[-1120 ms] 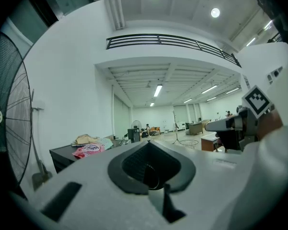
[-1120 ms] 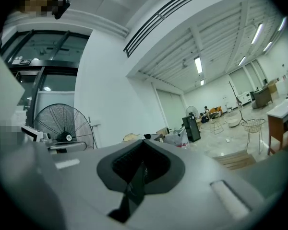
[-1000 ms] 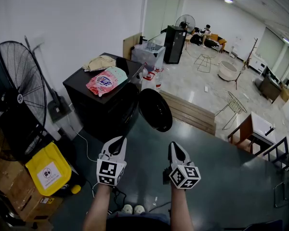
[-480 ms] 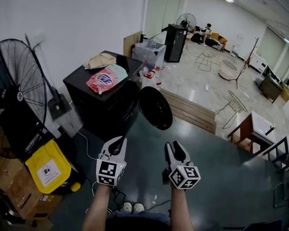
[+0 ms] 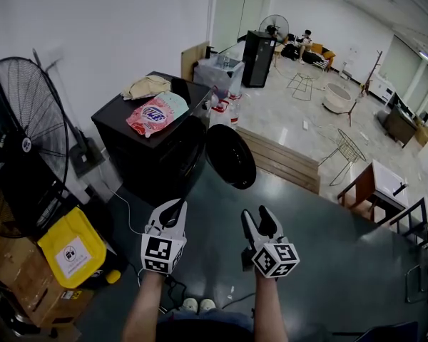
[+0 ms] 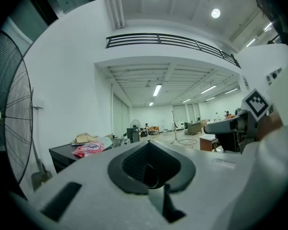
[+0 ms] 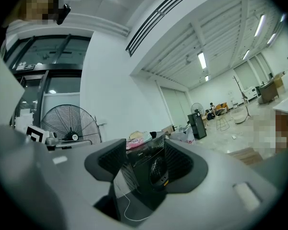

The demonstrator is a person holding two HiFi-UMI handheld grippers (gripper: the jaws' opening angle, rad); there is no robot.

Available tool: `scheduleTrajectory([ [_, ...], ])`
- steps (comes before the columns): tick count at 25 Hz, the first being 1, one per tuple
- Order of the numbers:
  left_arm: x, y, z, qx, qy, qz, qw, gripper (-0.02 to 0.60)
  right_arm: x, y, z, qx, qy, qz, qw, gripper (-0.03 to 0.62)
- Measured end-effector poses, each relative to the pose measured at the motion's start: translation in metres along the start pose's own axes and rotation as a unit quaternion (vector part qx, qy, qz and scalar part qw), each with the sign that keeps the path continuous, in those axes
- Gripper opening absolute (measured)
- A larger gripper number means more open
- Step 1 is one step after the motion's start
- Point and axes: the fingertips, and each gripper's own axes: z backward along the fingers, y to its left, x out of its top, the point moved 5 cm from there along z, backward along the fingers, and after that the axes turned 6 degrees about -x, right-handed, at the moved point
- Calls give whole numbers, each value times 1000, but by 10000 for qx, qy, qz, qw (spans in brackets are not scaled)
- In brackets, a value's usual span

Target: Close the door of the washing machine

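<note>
Our left gripper (image 5: 174, 206) sits in the lower middle of the head view, and in the left gripper view (image 6: 150, 150) its dark pads are pressed together at the tip with nothing caught in them, so it's clenched and empty. The right gripper (image 5: 257, 216) is just beside it, a little to the right. In the right gripper view (image 7: 144, 150) its jaws are spreading apart right now and nothing is held. We just see the washing machine (image 7: 145, 172) through the gap, well apart from the pads. Both grippers point level, out toward the machine, and neither touches anything.

Moving outward, the black front-loading washing machine (image 5: 157, 159) stands left of center in the head view, against the white wall. Its round door (image 5: 230, 157) is swung open and hangs out to the right of the cabinet, above and between our two grippers in the frame.

On the machine's top lie a pink detergent pouch (image 5: 155, 114) and a crumpled beige cloth (image 5: 147, 87), near each other. A big black floor fan (image 5: 23, 148) fills the left edge, and a yellow container (image 5: 71, 251) sits below it at lower left, with cardboard boxes (image 5: 18, 294) beside that. A low stack of wooden boards (image 5: 279, 164) lies on the floor to the right of the door.
</note>
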Motion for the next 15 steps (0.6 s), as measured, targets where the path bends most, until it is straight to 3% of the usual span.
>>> scheduleTrajectory([
  [9,-1,27,0,12,-105,-49,9999,8,-3,1,-16,-130,-129,13,9998,247],
  [15,-20,37,-18,-63,83,-20,9999,8,-13,-13,-43,-242,-20,-90,9997,247],
])
